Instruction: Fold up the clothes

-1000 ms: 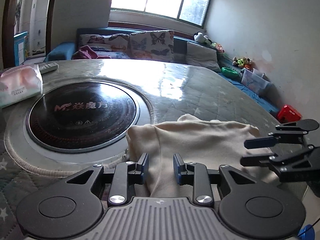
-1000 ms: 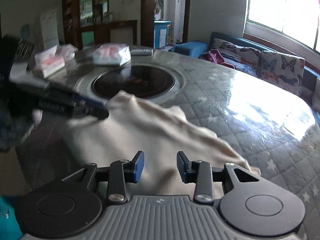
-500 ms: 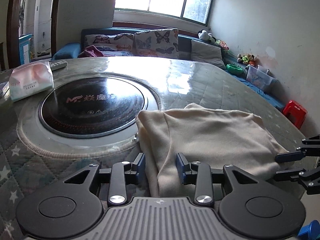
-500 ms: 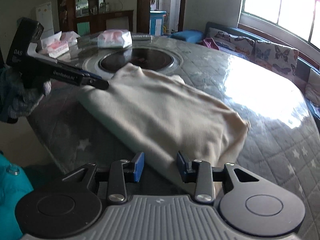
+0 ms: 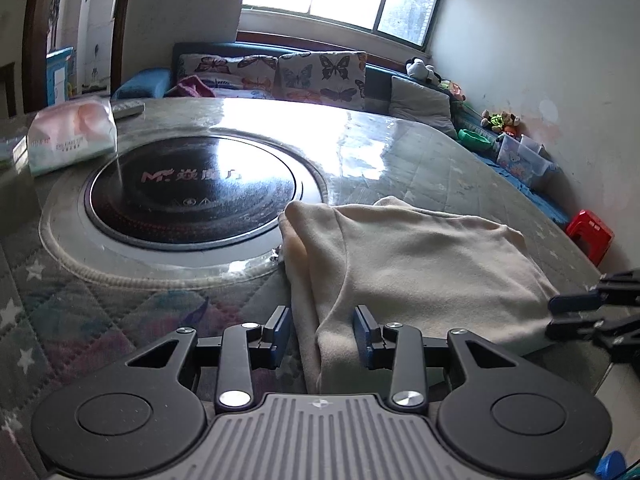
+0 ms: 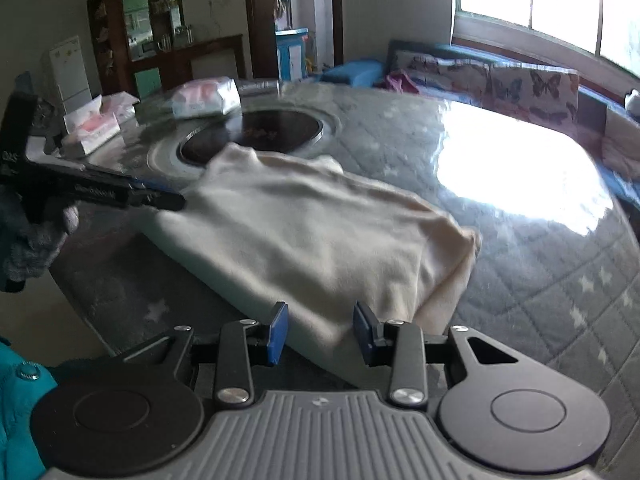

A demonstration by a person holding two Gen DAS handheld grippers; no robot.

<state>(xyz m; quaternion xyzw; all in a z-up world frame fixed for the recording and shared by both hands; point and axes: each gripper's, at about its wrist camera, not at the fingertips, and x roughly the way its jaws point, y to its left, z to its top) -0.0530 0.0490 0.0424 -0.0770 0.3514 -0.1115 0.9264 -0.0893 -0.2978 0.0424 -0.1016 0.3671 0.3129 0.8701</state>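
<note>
A cream garment (image 5: 420, 268) lies folded on the quilted round table (image 5: 420, 160), its near edge at the table's front. My left gripper (image 5: 322, 334) is open, its blue-padded fingers standing either side of the garment's near left edge. My right gripper (image 6: 320, 330) is open too, with the cream garment (image 6: 320, 236) and its near edge between the fingers. In the left wrist view the right gripper (image 5: 576, 312) shows at the garment's right corner. In the right wrist view the left gripper (image 6: 160, 198) reaches the garment's left corner, held by a gloved hand (image 6: 36, 240).
A black round cooktop (image 5: 196, 196) is set in the table's middle, just beyond the garment. Tissue packs (image 5: 72, 136) and a remote (image 5: 128, 108) lie at the far left. A sofa with butterfly cushions (image 5: 280, 76) and a red stool (image 5: 590, 238) stand past the table.
Both grippers have drawn back toward the table's near edge, and the garment has settled flat. The right gripper has dropped lower at the garment's right corner.
</note>
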